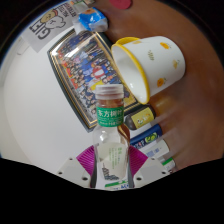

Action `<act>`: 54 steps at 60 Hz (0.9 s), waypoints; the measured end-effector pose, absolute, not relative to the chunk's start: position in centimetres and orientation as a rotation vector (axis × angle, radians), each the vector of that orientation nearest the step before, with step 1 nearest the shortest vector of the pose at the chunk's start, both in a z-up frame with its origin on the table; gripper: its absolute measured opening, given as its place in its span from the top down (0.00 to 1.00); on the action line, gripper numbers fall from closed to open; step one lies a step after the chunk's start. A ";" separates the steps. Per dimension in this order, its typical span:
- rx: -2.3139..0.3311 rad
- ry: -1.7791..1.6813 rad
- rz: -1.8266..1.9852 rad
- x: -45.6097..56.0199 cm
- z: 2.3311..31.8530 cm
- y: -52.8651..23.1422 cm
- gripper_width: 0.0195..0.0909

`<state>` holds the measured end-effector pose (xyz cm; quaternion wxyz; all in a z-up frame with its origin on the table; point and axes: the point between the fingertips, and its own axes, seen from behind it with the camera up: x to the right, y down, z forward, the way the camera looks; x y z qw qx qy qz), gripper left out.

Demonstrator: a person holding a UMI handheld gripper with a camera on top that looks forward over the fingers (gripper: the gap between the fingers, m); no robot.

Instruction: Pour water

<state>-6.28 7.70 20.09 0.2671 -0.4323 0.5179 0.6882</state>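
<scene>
The gripper occupied the bottom centre of the frame, and we saw its two fingers clenched on a bottle, one pink pad pressed against the left side and the other against the right. The bottle was clear plastic, with a white cap and a green label printed in white characters. It stood close to upright between the fingers, its cap reaching to about mid-frame.

Just right of and above the cap we noted a cup, white with yellow dots and a yellow rim. It was tilted, its opening facing the lower left of the frame, toward the bottle top. We could not tell whether the cup held any water, nor how full the bottle was.

Behind the bottle, left of centre, lay a framed picture with a metallic frame, resting on a white table that filled the left half of the frame. To the right of the bottle, in the lower right quarter, we saw several small boxes, blue, yellow and white. More printed items lay along the top left. The right side of the frame showed a reddish-brown surface.
</scene>
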 end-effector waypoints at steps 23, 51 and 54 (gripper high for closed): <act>-1.385 1.250 1.699 -5.9 19.4 7.4 0.68; -1.767 0.262 0.394 12.9 22.1 6.3 0.67; -1.793 0.202 0.266 15.8 20.6 6.6 0.68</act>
